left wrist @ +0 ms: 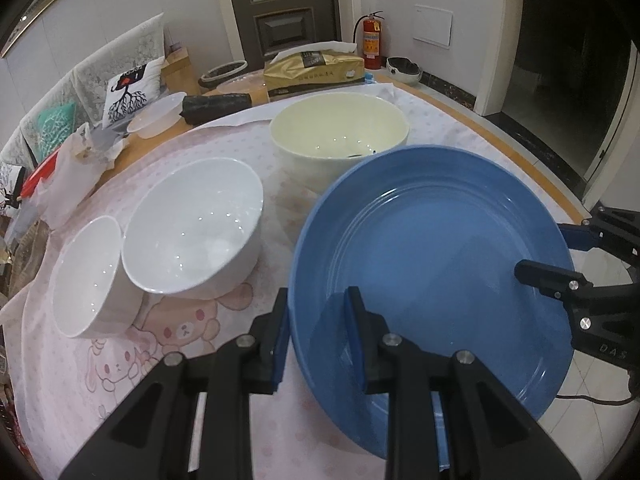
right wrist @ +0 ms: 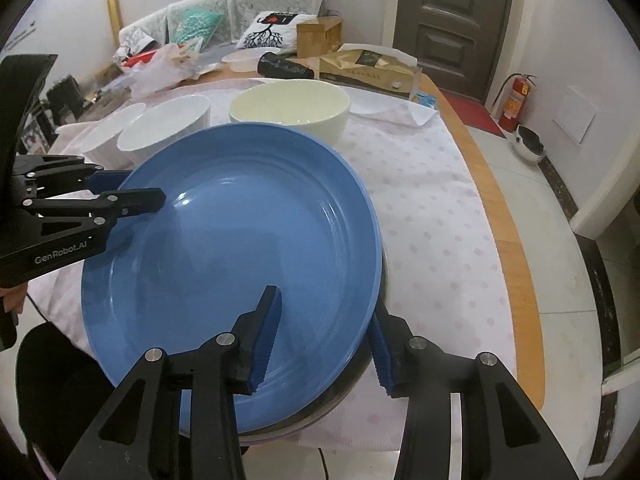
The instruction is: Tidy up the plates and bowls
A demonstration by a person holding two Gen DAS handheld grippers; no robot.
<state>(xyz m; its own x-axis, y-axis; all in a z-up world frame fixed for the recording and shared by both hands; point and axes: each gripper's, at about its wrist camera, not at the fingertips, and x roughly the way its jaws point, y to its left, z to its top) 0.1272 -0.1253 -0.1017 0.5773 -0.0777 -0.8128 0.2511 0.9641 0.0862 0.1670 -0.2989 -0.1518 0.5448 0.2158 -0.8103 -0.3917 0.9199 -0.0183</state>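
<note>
Jaws of left gripper [left wrist: 316,340] straddle near-left rim of blue plate [left wrist: 432,264], whether pinching cannot tell; right gripper [right wrist: 326,344] jaws parted across near-right rim. Plate lifted, tilted, above another dish on desk [right wrist: 496,216]. Glazed ceramic: stiff, heavy, slippery, breakable; hold opposite rims. 3 bowls [left wrist: 192,232] far left.

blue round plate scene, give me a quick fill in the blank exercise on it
1. Both the left gripper and the right gripper straddle the rim of the round ceramic plate whose colour is ____.
2. Behind that plate stands a large bowl coloured ____.
3. The number of white ceramic bowls standing left of the plate is ____.
4. The red fire extinguisher stands on the floor beside the ____.

Missing words: blue; cream; two; door
</note>
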